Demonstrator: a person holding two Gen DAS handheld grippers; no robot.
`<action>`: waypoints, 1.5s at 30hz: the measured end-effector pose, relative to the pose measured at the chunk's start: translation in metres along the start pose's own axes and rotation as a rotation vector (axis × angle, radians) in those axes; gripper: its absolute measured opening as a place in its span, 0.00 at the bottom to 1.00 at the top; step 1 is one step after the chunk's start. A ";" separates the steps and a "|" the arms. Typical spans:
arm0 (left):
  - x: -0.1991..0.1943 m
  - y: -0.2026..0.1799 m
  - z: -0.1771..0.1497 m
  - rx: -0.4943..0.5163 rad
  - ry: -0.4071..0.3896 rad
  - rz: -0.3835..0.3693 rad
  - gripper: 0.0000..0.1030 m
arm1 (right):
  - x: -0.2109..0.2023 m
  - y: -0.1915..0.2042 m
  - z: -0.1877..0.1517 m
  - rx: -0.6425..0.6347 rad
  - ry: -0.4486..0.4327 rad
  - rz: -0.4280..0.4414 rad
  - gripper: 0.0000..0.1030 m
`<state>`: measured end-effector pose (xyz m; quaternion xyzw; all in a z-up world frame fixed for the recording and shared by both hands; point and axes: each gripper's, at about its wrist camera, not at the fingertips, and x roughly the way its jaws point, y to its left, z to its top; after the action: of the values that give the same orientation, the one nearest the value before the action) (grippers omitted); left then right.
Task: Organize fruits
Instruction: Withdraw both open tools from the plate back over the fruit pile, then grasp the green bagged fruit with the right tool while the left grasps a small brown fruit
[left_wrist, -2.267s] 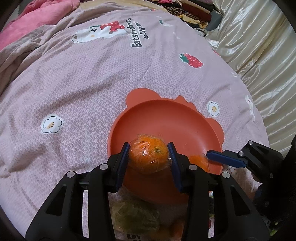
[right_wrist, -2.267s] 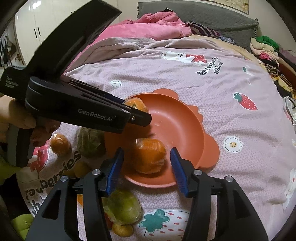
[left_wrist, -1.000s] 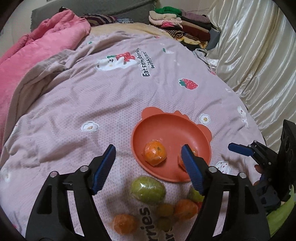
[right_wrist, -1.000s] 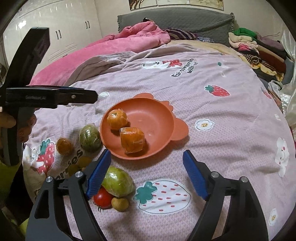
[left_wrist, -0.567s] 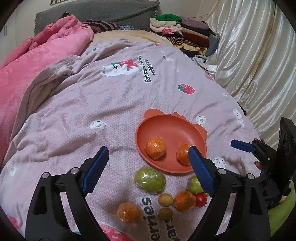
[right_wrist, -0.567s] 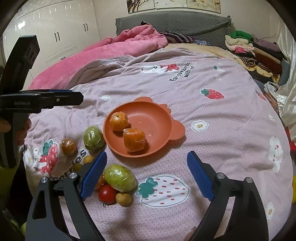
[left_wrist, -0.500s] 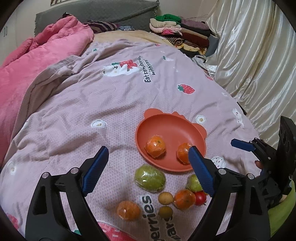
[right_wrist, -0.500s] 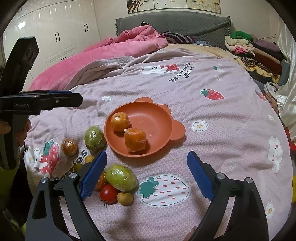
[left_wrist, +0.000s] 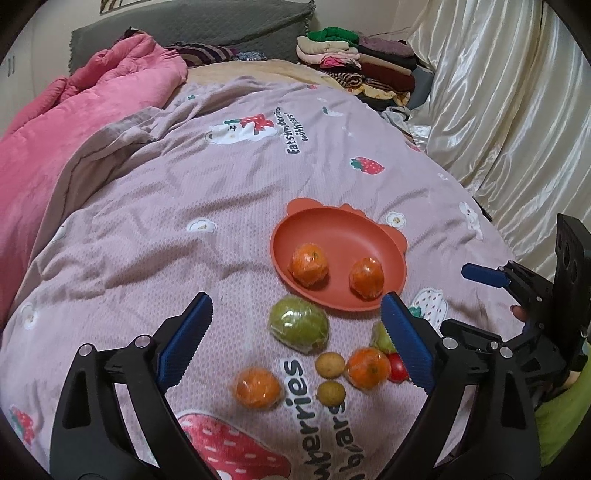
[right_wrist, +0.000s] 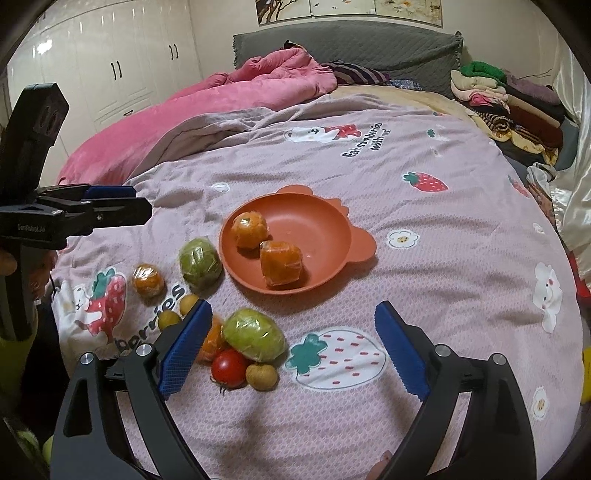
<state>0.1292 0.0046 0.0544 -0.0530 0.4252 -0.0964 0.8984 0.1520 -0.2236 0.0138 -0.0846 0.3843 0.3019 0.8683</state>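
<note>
Jaws on the left gripper (left_wrist: 295, 339) are opening, nothing between them; the right gripper (right_wrist: 293, 341) stands wide and empty too. Two wrapped oranges (right_wrist: 249, 229) already sit in the orange plate (right_wrist: 321, 206), so I'd say the next pick is due. At the plate's eight o'clock lies a wrapped green fruit (right_wrist: 200, 263), long axis running eleven to five; the grip should cross it.

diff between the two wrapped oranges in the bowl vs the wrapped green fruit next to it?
Colour: the two oranges are orange; the green fruit is yellow-green.
Place: the oranges sit inside the orange bowl; the green fruit lies on the bedspread just outside the bowl's rim.
Size: the green fruit looks a bit bigger than either orange.
Shared: all three are wrapped in clear film and none is in a gripper.
</note>
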 end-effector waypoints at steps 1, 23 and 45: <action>-0.001 0.000 -0.002 0.001 0.001 0.000 0.84 | 0.000 0.001 -0.001 -0.001 0.003 0.001 0.87; -0.001 -0.020 -0.058 0.054 0.066 0.001 0.84 | -0.002 0.010 -0.018 0.005 0.040 0.020 0.87; 0.019 -0.032 -0.087 0.093 0.143 -0.006 0.65 | 0.009 0.010 -0.030 -0.002 0.082 0.036 0.87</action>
<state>0.0694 -0.0318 -0.0099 -0.0054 0.4830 -0.1225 0.8670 0.1324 -0.2233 -0.0129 -0.0907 0.4208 0.3139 0.8463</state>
